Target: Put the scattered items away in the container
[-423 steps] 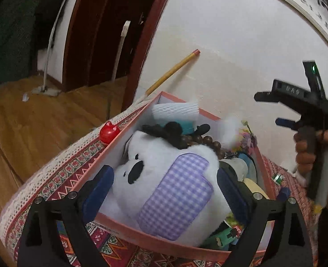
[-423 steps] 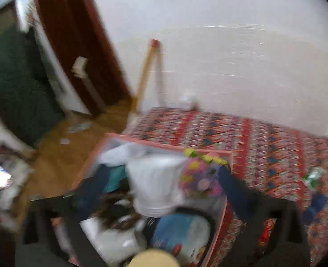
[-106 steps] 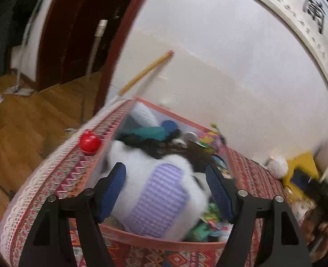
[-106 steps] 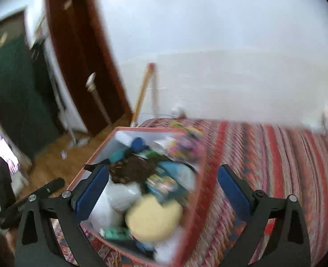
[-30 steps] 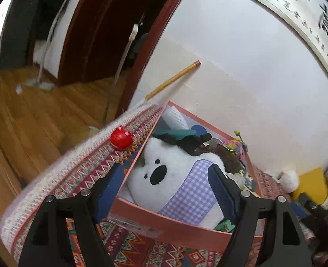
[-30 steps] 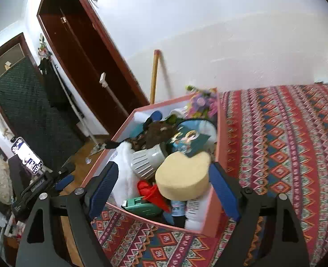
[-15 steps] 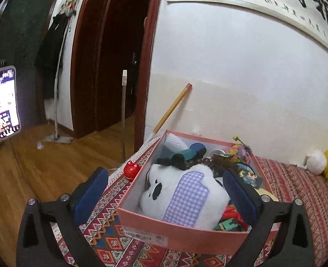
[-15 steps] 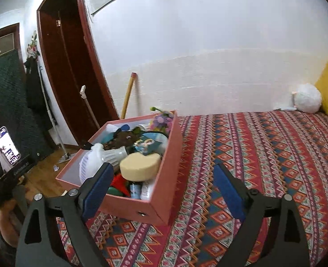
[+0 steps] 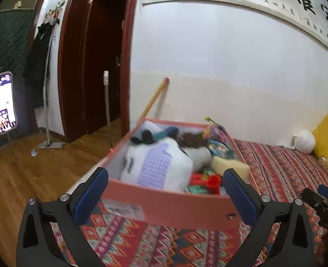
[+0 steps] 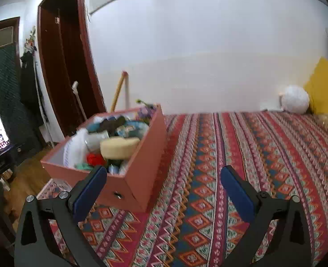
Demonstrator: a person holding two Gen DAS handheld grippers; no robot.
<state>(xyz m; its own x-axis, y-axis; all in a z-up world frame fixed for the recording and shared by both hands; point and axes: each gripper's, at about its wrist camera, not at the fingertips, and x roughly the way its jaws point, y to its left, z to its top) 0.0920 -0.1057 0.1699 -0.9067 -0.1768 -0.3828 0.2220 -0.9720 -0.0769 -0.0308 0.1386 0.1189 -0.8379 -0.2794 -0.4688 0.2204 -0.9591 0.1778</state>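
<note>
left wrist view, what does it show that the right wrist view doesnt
Only the left wrist view shows the calligraphy scroll and the purple checked patch on the plush. Only the right wrist view shows the box's long outer side wall and open patterned cloth beside it. Both show the full pink box, yellow sponge, lit phone and empty, wide jaws.

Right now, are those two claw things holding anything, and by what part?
Nothing. The left gripper is wide open and empty; the right gripper is opening over the patterned cloth, nothing between its jaws.
</note>
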